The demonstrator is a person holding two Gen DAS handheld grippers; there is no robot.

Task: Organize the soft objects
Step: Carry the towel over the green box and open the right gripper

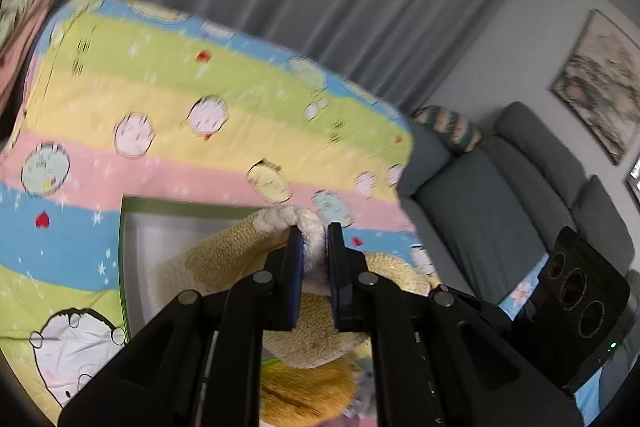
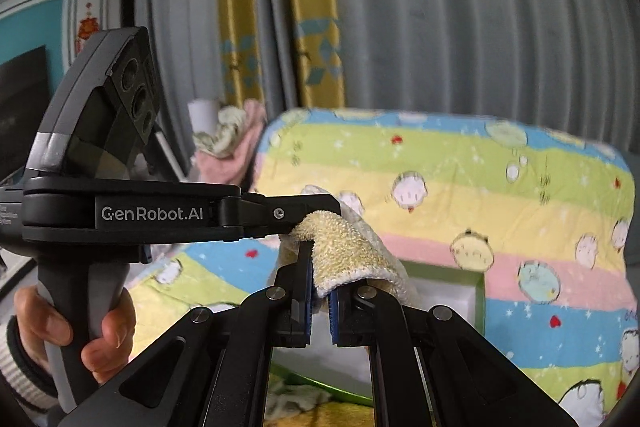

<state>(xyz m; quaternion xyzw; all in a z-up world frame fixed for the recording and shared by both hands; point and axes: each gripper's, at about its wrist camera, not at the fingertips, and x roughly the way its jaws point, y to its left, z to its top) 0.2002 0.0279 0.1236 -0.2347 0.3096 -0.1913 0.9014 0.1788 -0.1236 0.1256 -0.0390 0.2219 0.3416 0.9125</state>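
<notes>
- Left wrist view: the left gripper [image 1: 314, 247] is clamped tight on a bunched edge of a cream-and-tan towel [image 1: 224, 259], which hangs below the fingers, above a green-rimmed box [image 1: 124, 251] sitting on the striped cartoon quilt [image 1: 160, 99]. A grey sofa [image 1: 480, 203] lies off to the right.
- Right wrist view: the right gripper [image 2: 320, 283] pinches another fold of the towel [image 2: 344, 251], jaws nearly together. A hand [image 2: 76, 331] grips the left gripper's handle at the left; the quilt [image 2: 460, 179] fills the background.
</notes>
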